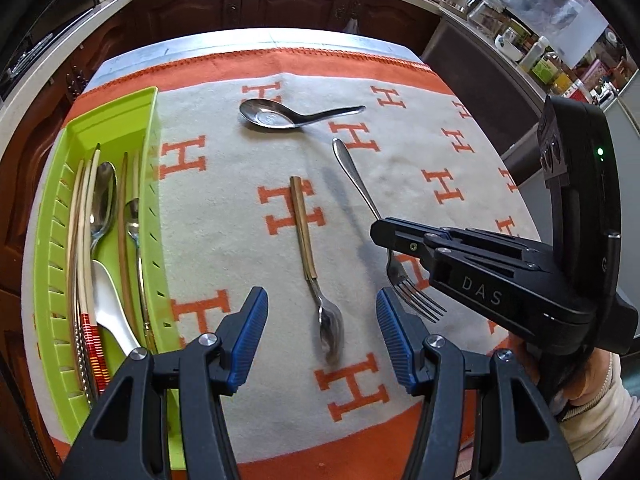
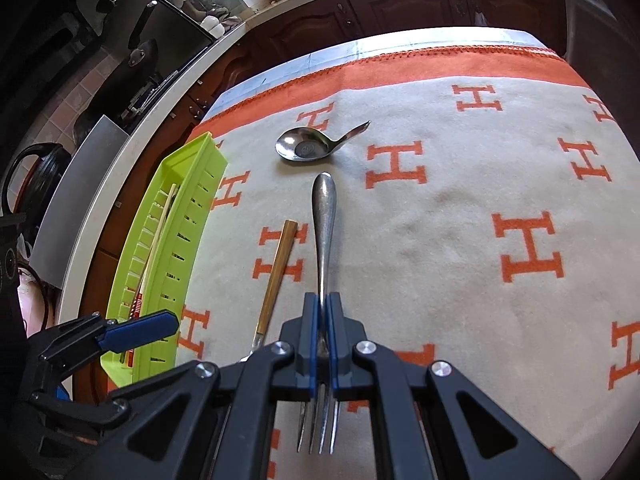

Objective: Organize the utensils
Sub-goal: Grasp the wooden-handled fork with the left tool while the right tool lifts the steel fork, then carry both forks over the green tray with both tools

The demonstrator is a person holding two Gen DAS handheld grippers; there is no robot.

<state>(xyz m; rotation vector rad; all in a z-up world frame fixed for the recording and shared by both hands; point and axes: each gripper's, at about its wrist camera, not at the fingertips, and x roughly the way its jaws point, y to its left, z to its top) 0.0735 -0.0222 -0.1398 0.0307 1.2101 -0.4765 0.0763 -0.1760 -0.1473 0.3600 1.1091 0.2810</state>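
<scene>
Right tool (image 2: 320, 332): clamped on the neck of the fork (image 2: 323, 216), tines toward the camera, handle pointing at the tabletop's far edge.
Left tool (image 1: 322, 328): jaws apart, nothing between the pads, above the bowl of the wooden-handled spoon (image 1: 306, 236).
Wooden-handled spoon: flat on the H-patterned cloth (image 1: 400, 184), mid tabletop.
Soup spoon (image 1: 280, 116): on the cloth nearer the far edge.
Green tray (image 1: 150, 184): along the tabletop's left edge, holding chopsticks (image 1: 82, 216) and spoons (image 1: 102, 200).
</scene>
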